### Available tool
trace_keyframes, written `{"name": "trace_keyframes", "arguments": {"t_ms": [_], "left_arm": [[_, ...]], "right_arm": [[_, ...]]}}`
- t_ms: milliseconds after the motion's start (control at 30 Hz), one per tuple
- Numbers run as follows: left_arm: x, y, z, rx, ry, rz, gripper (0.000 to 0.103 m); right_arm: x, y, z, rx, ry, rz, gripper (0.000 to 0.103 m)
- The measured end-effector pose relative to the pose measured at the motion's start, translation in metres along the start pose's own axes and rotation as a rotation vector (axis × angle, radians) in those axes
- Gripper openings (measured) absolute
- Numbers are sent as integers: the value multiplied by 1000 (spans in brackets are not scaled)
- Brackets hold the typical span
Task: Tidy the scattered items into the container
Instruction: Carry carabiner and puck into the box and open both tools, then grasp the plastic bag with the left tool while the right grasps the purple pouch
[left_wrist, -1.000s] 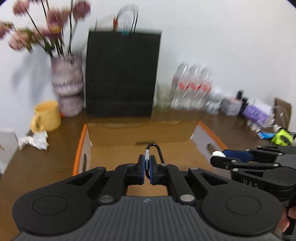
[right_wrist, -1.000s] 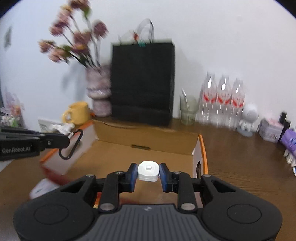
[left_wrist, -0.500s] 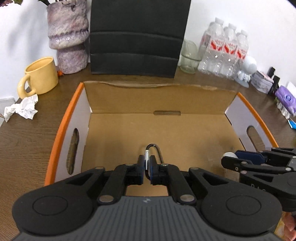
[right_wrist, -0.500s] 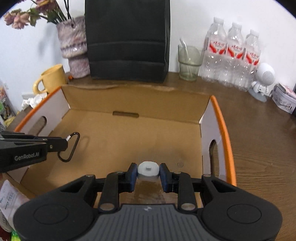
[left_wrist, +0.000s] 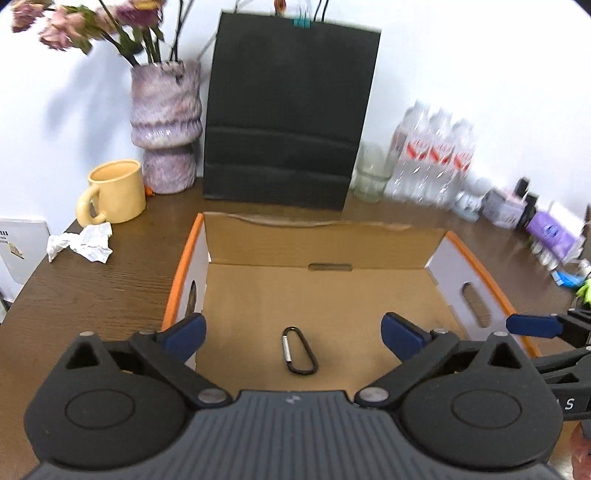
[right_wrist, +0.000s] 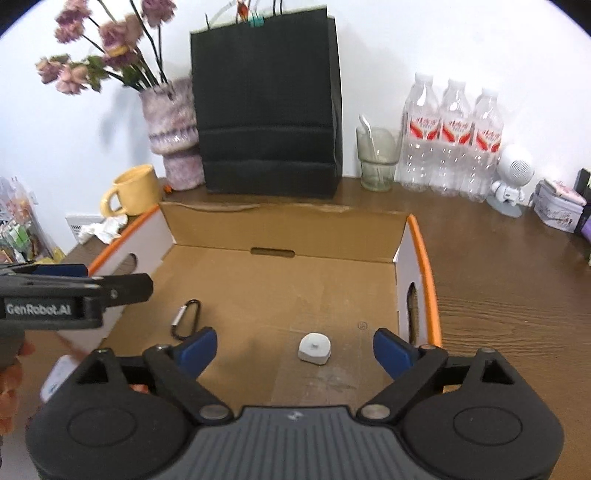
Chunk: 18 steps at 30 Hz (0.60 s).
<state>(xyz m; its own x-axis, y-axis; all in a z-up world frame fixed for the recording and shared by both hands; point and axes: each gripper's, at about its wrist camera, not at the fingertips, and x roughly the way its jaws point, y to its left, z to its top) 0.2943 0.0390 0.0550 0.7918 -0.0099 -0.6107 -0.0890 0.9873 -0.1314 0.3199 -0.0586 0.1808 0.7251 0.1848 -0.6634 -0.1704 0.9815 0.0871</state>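
Both loads dropped since half second ago: carabiner (left_wrist: 299, 350) ahead of our wide-open left hand-held gripper (left_wrist: 293, 334), white cap (right_wrist: 314, 348) ahead of wide-open right hand-held gripper (right_wrist: 294, 345), both inside box (left_wrist: 476, 254). We judge next pickup due.

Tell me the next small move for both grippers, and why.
Probably lift both away to look for more items: the left gripper and right gripper are open, and the carabiner and white tag lie loose on the floor of the box.

Left black two-finger gripper with blue pads (left_wrist: 293, 332) is hanging with jaws spread wide, empty. Right black two-finger gripper with blue pads (right_wrist: 295, 345) is likewise gaping, gripping nothing.
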Motion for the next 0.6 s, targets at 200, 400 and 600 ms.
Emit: {"name": "trace_keyframes", "arguments": {"t_ms": [200, 400, 600], "left_arm": [[-60, 4, -19, 5, -93, -34, 103], [-114, 11, -62, 12, -138, -45, 103], [-142, 9, -121, 19, -139, -95, 103]], "right_arm": [[-61, -7, -21, 0, -82, 22, 92], [-119, -18, -70, -11, -147, -8, 93], [-137, -19, -138, -6, -134, -34, 93]]}}
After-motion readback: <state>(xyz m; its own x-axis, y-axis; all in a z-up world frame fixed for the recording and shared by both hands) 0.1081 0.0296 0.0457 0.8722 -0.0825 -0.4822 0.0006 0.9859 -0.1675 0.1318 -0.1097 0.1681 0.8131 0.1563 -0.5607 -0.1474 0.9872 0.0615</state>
